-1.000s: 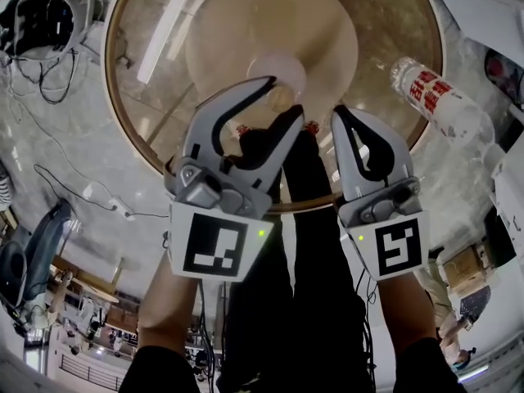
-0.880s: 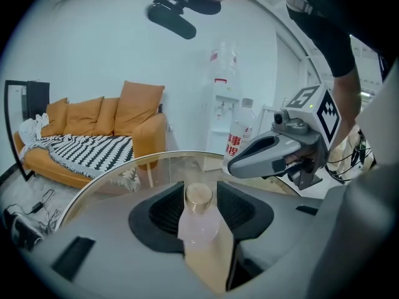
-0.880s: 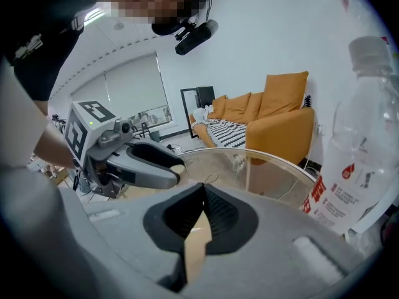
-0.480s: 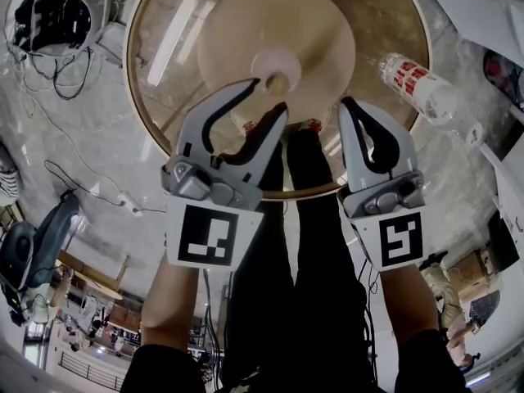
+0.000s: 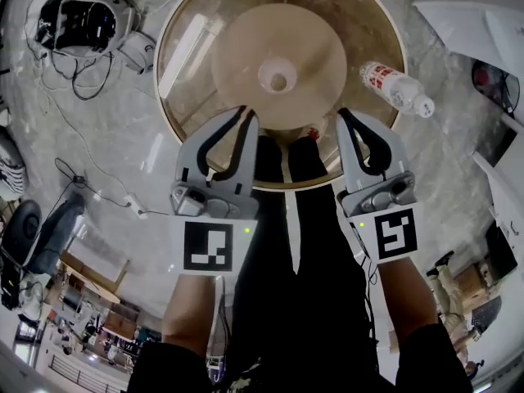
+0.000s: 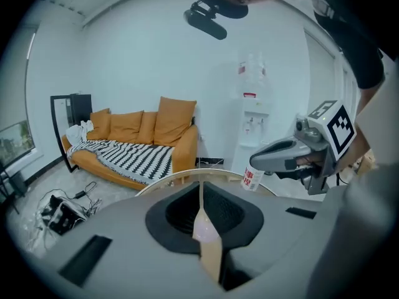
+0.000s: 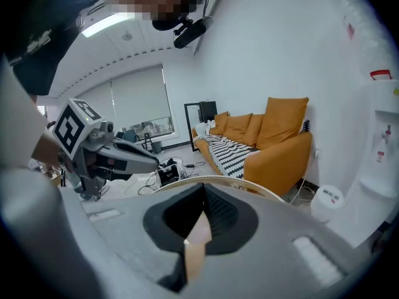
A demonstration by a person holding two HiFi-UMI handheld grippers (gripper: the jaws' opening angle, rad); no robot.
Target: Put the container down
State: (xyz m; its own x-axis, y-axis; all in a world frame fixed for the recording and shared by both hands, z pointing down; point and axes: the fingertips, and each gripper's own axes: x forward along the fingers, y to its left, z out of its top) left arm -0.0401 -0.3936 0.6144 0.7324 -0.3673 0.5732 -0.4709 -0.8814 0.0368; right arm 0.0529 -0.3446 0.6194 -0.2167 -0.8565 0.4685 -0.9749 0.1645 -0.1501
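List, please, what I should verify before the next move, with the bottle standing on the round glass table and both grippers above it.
1. Bottle set down on the glass table: ok. It stands upright in the left gripper view.
2. Bottle free of both grippers: ok. It is apart from each.
3. Left gripper empty: ok. Its jaws are closing with nothing between them.
4. Right gripper empty: ok. Its jaws are together and hold nothing.
5. Bottle's footing safely inside the table's rim: cannot tell. It stands close to the right edge.
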